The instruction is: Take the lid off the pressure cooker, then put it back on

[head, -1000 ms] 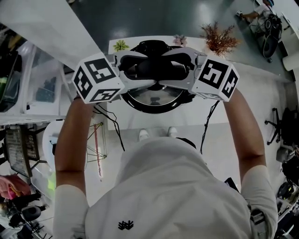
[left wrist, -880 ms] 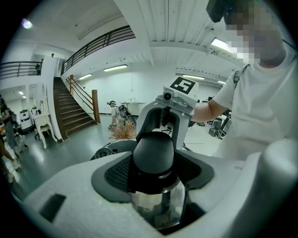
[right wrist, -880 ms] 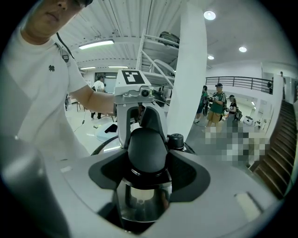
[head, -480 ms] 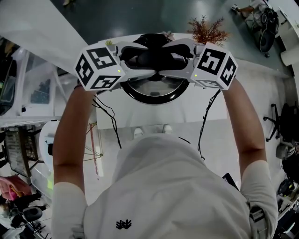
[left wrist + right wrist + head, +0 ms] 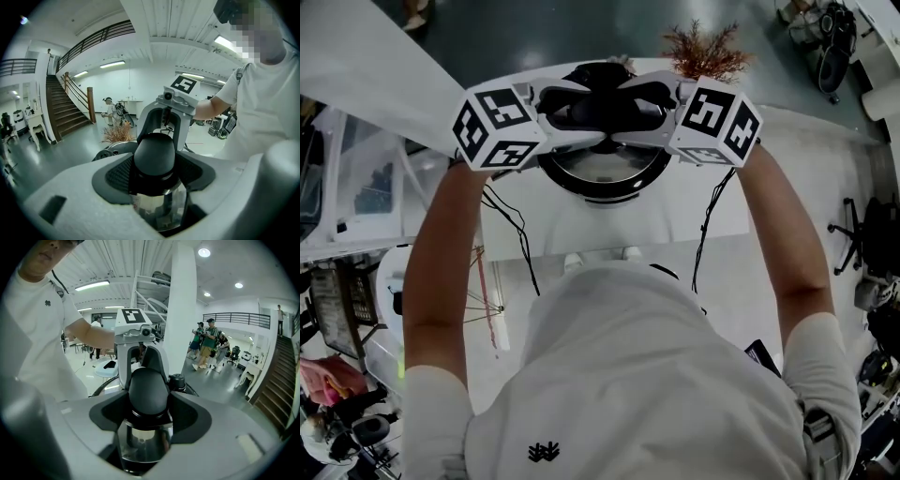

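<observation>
In the head view, the pressure cooker lid [image 5: 600, 173] is a round steel disc with a black rim and a black knob [image 5: 605, 111] on top. My left gripper [image 5: 577, 114] and right gripper [image 5: 642, 108] meet over it from opposite sides, both shut on the knob. In the left gripper view, the knob [image 5: 154, 154] sits clamped between the jaws of my left gripper [image 5: 154, 176], with shiny steel below it. In the right gripper view, my right gripper [image 5: 147, 416] clamps the same knob [image 5: 147, 392]. The lid hides whatever is under it, so I cannot see the pot.
A white table [image 5: 581, 225] lies beneath the lid, with a dried reddish plant [image 5: 703, 52] at its far right corner. Cables hang from both grippers. A staircase [image 5: 65, 110] stands to one side, and several people [image 5: 206, 345] stand in the hall.
Both grippers and the lid sit a little higher in the head view, and the table and plant have shifted the same way. The grip on the knob is unchanged.
</observation>
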`<state>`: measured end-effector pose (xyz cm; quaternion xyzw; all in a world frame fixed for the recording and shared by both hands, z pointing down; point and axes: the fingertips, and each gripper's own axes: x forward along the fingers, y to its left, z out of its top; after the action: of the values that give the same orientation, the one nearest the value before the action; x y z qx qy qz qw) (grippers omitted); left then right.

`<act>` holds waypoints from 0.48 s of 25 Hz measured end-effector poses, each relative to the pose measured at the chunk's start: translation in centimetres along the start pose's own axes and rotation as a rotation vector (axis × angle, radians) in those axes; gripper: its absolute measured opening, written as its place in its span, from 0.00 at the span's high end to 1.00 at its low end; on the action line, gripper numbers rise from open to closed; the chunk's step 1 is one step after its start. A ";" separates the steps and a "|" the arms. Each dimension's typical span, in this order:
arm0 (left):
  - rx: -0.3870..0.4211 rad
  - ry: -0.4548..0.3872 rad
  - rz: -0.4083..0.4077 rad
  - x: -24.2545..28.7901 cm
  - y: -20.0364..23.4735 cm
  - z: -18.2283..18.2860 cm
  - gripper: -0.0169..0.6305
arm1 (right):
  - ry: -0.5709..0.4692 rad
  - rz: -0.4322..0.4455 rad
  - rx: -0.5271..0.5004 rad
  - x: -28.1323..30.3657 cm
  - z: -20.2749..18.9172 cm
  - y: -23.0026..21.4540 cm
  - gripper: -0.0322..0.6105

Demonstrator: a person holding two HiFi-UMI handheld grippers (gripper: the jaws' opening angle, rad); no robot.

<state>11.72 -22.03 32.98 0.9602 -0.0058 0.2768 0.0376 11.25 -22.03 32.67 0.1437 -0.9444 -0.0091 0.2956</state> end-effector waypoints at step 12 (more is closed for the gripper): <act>-0.006 0.018 -0.009 2.4 1.4 -2.6 0.54 | 0.034 0.007 0.013 1.8 -3.2 -0.9 0.51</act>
<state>12.34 -23.22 36.52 0.9576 -0.0021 0.2852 0.0417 11.87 -23.20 36.25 0.1424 -0.9399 0.0006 0.3105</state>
